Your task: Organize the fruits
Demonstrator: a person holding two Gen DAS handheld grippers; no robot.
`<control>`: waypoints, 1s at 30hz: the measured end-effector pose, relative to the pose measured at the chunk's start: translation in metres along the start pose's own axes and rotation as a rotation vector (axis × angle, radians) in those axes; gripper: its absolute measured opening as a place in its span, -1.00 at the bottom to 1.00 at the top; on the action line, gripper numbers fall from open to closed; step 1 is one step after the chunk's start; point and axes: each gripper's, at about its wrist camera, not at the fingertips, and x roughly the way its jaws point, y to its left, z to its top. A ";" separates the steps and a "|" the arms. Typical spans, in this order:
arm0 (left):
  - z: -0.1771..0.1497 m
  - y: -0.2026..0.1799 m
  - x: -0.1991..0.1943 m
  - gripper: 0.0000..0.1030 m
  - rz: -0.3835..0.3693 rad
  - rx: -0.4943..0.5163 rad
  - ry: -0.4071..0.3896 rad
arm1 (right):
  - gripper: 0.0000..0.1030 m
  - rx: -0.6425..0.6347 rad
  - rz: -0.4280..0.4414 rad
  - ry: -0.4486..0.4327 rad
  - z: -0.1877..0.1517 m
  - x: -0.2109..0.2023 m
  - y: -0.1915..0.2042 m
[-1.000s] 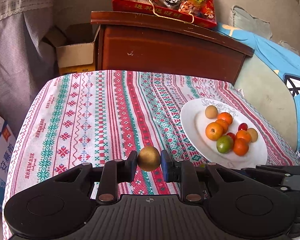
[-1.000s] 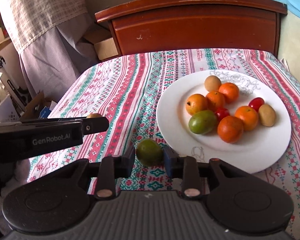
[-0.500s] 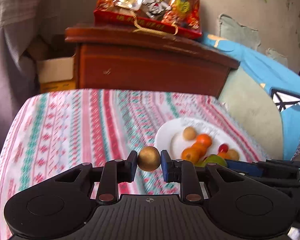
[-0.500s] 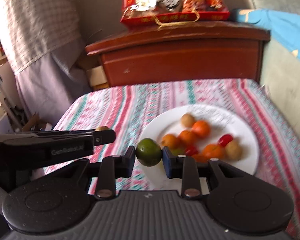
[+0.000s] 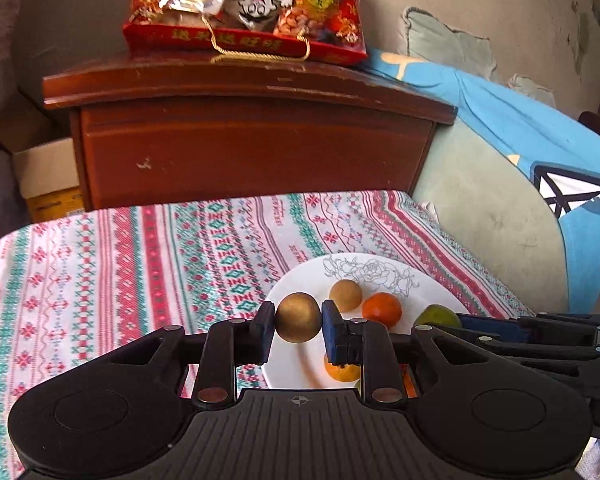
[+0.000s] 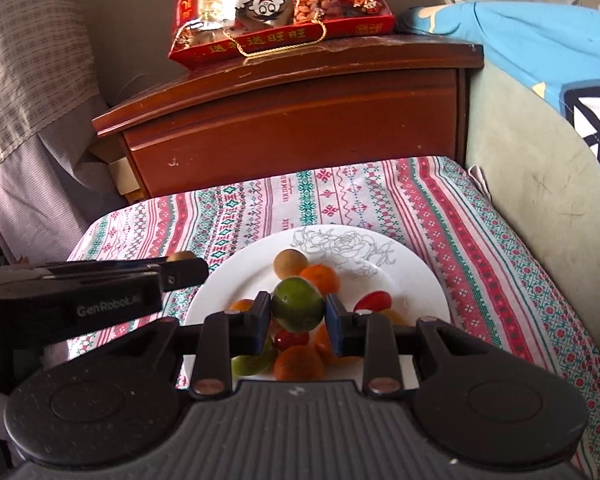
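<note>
My left gripper is shut on a small round brown fruit, held over the near left rim of the white plate. My right gripper is shut on a green fruit above the plate, which holds several oranges, a brown fruit, red tomatoes and another green fruit. In the right wrist view the left gripper reaches in from the left with the brown fruit's top just showing. In the left wrist view the right gripper comes in from the right with its green fruit.
The plate sits on a table with a red and green patterned cloth. Behind it stands a dark wooden cabinet with a red snack bag on top. A blue and grey cushion lies to the right, a cardboard box to the left.
Both grippers have moved forward and a little up, from over the cloth near the plate to above the plate. Each keeps its fruit; the plate now lies right under the fingers.
</note>
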 end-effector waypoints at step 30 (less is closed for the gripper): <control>0.013 -0.010 -0.021 0.07 0.069 0.002 0.073 | 0.22 0.071 -0.107 0.022 0.016 -0.017 0.002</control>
